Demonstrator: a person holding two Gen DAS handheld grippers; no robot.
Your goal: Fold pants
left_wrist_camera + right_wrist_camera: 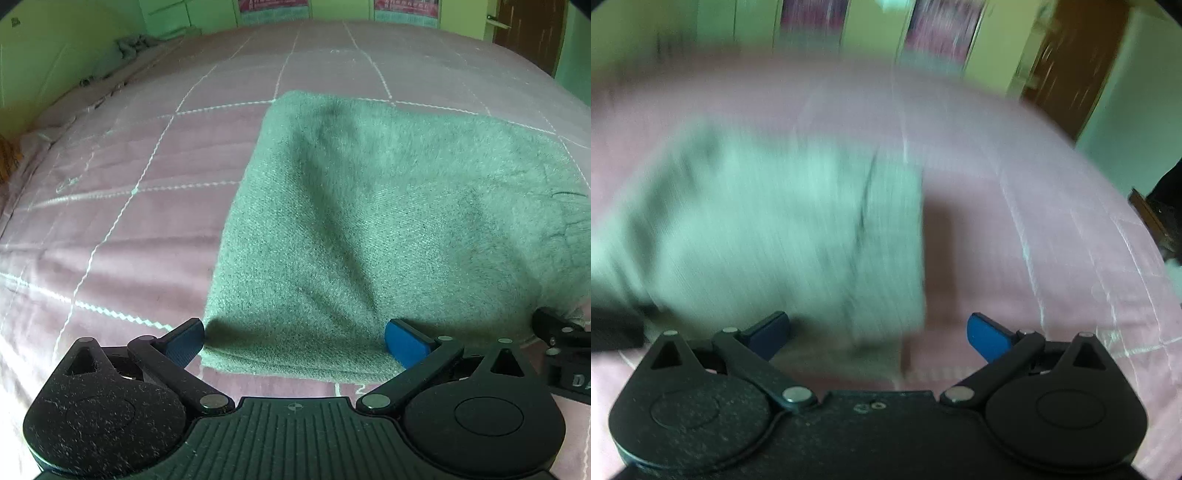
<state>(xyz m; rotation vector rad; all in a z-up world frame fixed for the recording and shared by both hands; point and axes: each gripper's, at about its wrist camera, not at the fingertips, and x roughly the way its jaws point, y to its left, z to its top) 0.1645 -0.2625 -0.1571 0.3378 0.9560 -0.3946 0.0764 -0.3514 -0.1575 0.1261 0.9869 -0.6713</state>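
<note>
The grey-green fleece pants (pixel 369 221) lie folded into a thick rectangle on the pink quilted bed (pixel 129 221). My left gripper (pixel 295 341) is open, its blue pads either side of the pants' near left corner, holding nothing. The right gripper's black tip shows at the right edge of the left wrist view (pixel 561 332), by the pants' near right corner. The right wrist view is motion-blurred. There my right gripper (pixel 879 334) is open and empty over the near right corner of the pants (pixel 775 229).
The pink quilt (pixel 1034 240) spreads all around the pants. Green walls and cupboards stand beyond the bed, with a brown door (pixel 528 33) at the far right. Some crumpled cloth (pixel 129 44) lies along the bed's far left edge.
</note>
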